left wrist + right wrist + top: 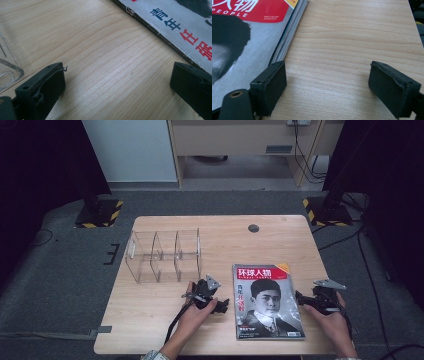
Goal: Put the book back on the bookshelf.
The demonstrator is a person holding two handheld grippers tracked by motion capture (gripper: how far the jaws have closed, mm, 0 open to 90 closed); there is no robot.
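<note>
Left hand-held gripper [223, 306]: released. In the left gripper view [117, 82] the two black jaws stand wide apart with nothing but bare desk [100, 55] between them. The jaws point toward the magazine [267, 301], whose spine edge lies just beyond the jaw on the right of that view; whether that jaw touches the cover cannot be told. The magazine's edge [175, 27] runs diagonally across the upper right of that view, blue and red characters legible on grey. A corner of the clear acrylic organizer [7, 70] shows beside the opposite jaw, near but apart.

Right hand-held gripper [301, 301]: released. In the right gripper view [327, 85] the jaws are spread wide, only wood grain between them. The jaw on the left of that view sits at the magazine's page edge [289, 32], just beside or over it; contact cannot be told. Red title band and dark portrait on the cover are visible past that jaw.

High view: magazine lies flat, cover up, between the two hand-held grippers, one at each long side. The organizer [165, 255] stands beyond the left hand-held gripper, well apart from the right one. A hand holds each tool from the near edge of the desk [150, 330].
</note>
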